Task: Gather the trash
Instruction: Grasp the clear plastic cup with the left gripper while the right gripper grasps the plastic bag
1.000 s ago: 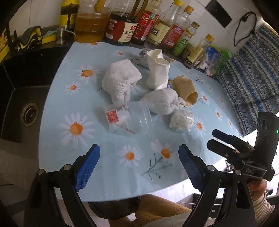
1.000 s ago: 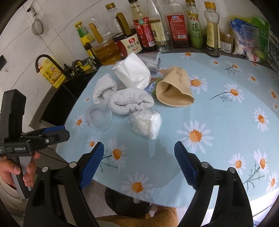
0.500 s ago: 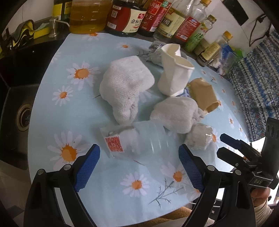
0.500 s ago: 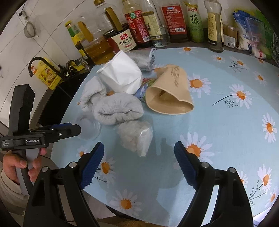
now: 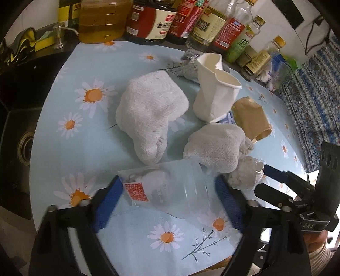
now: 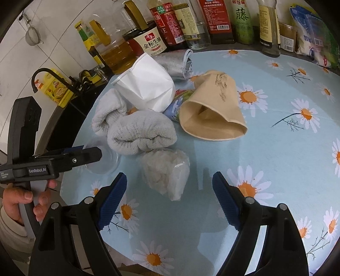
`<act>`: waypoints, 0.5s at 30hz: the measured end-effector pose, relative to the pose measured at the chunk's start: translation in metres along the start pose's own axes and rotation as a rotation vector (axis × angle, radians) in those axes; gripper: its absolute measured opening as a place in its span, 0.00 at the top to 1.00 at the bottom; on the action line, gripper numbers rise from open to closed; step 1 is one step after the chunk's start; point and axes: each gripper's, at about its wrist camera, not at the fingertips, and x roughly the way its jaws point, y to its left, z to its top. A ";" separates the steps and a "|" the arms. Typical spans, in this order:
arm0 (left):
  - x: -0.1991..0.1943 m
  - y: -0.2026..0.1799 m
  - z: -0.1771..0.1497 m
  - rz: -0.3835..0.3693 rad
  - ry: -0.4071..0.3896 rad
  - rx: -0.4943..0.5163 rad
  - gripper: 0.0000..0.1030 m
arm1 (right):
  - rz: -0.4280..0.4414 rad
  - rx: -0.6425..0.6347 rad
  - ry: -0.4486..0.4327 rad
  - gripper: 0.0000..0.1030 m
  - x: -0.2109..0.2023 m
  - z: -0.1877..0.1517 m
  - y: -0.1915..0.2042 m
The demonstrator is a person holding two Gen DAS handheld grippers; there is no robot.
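Note:
Trash lies on the daisy-print table: a clear plastic cup (image 5: 180,189) with a red-printed packet, two crumpled white rags (image 5: 150,112) (image 5: 216,146), a crushed white paper cup (image 5: 214,91), a tan paper cup (image 5: 252,118) and a wad in clear plastic (image 6: 165,169). My left gripper (image 5: 167,195) is open, with its jaws on either side of the clear cup. My right gripper (image 6: 170,189) is open, just short of the plastic-wrapped wad. The tan cup (image 6: 214,112) and white cup (image 6: 146,82) lie beyond it.
Sauce and oil bottles (image 5: 157,19) line the table's far edge. A black sink (image 5: 23,144) lies left of the table. A silver foil packet (image 6: 174,63) lies behind the white cup. A patterned cloth (image 5: 314,102) is at the right.
Both grippers moved forward over the table. The left one now has the clear cup between its jaws; the right one came close to the plastic-wrapped wad.

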 end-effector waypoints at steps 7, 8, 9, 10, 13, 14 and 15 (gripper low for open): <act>0.002 0.001 -0.002 0.002 0.003 0.000 0.34 | 0.005 -0.010 -0.005 0.21 0.005 0.003 0.003; 0.001 0.001 -0.002 0.002 0.001 0.000 0.35 | 0.005 -0.016 -0.006 0.21 0.006 0.003 0.004; 0.000 0.002 -0.003 0.000 -0.002 -0.003 0.35 | 0.007 -0.021 -0.006 0.22 0.006 0.004 0.004; -0.001 0.002 -0.003 0.000 -0.003 -0.004 0.35 | 0.009 -0.027 -0.006 0.24 0.007 0.004 0.005; -0.003 0.003 -0.005 0.000 -0.004 -0.012 0.35 | 0.014 -0.031 -0.007 0.27 0.008 0.005 0.006; -0.004 0.003 -0.005 0.000 -0.005 -0.015 0.35 | 0.015 -0.030 -0.008 0.29 0.009 0.006 0.006; -0.005 0.002 -0.006 0.000 -0.007 -0.014 0.35 | 0.016 -0.030 -0.008 0.31 0.009 0.006 0.005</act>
